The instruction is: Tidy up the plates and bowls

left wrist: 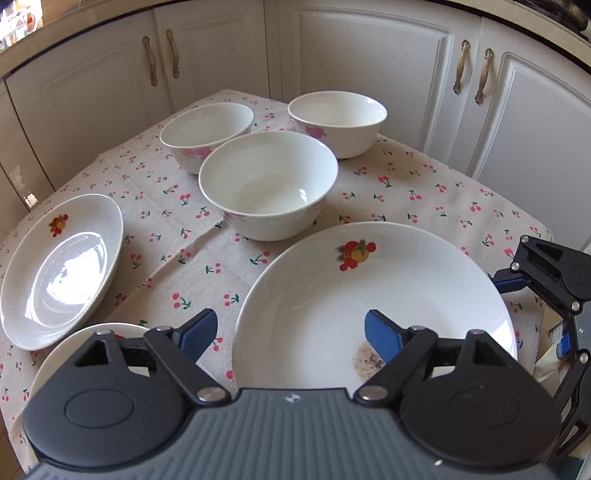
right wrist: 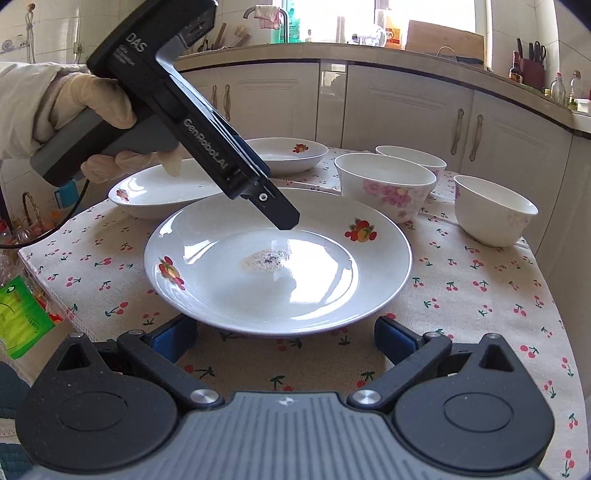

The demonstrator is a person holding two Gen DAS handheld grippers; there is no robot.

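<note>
Gloved hand [right wrist: 74,122] tilting left claw [left wrist: 290,338] over speckled plate [right wrist: 277,260], fingers spread

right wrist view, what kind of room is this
Most likely a home kitchen: a countertop with a tap and bottles, a knife block, cream cabinet doors, and a table under a cherry-print cloth set with plates and bowls.

The table [left wrist: 424,177] wears a cloth with little red cherries [left wrist: 155,236]. Three white plates [left wrist: 373,306] with fruit pictures sit on it toward the near and left edges. Three white bowls [left wrist: 267,184] stand close together near the far edge.
</note>
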